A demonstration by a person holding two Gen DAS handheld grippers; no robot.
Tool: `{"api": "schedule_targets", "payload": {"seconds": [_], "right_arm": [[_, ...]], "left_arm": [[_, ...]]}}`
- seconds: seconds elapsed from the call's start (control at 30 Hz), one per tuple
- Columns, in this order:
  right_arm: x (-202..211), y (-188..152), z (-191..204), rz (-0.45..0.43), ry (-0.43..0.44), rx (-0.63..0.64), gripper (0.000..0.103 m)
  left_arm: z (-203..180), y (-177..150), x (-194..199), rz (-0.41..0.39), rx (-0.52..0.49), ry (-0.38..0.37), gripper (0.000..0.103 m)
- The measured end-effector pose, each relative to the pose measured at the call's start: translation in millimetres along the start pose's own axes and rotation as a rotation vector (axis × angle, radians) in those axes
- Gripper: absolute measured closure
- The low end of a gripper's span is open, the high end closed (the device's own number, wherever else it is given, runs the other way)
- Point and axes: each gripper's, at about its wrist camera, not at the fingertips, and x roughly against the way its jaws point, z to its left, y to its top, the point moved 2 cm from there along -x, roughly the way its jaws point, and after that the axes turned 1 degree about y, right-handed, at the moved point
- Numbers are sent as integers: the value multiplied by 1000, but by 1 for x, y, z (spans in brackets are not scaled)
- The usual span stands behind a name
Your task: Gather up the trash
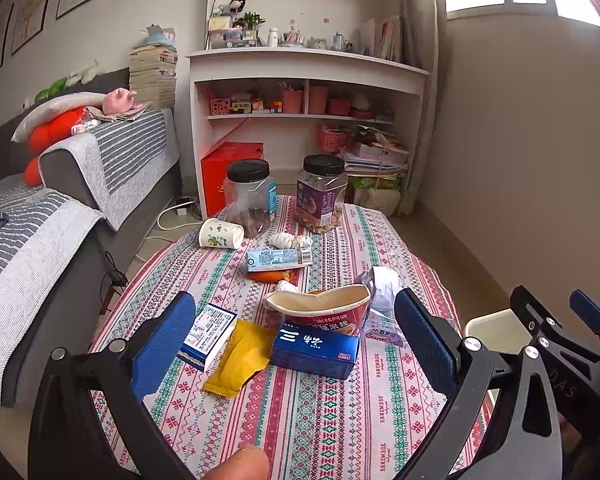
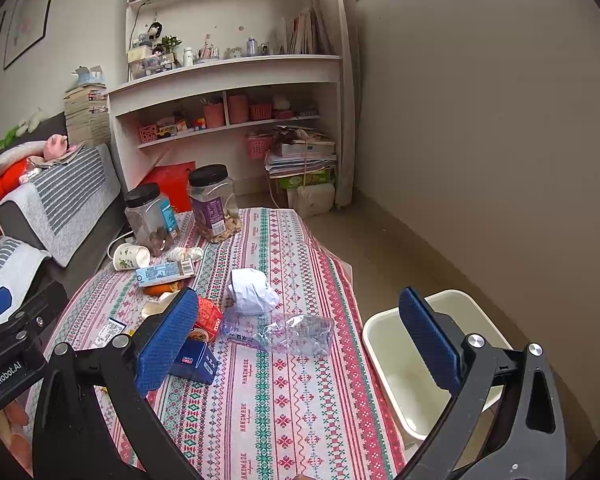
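Trash lies scattered on the patterned tablecloth (image 1: 300, 420). My left gripper (image 1: 296, 344) hangs open above a dark blue carton (image 1: 314, 350), a yellow wrapper (image 1: 240, 358), a small white and blue box (image 1: 208, 336) and a crushed red paper bowl (image 1: 320, 306). Further back are a light blue carton (image 1: 278, 260), an orange peel (image 1: 268, 276) and a tipped paper cup (image 1: 220, 233). My right gripper (image 2: 300, 344) is open over a crushed clear bottle (image 2: 284, 334) and a crumpled white paper (image 2: 252, 290). A cream bin (image 2: 384, 344) stands beside the table on the right.
Two black-lidded jars (image 1: 248, 196) (image 1: 322, 192) stand at the table's far end. A grey sofa (image 1: 60, 216) with striped covers runs along the left. White shelves (image 1: 300, 92) and a red box (image 1: 228, 172) are behind the table. Bare floor (image 2: 400, 248) lies to the right.
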Motion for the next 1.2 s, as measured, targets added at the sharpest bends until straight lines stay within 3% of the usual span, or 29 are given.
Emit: {"api": "schedule_targets", "payload": {"seconds": [1.2], "right_arm": [[1, -1, 3, -8, 0, 3, 7]], "left_arm": [[-3, 0, -3, 5, 2, -3, 6]]}}
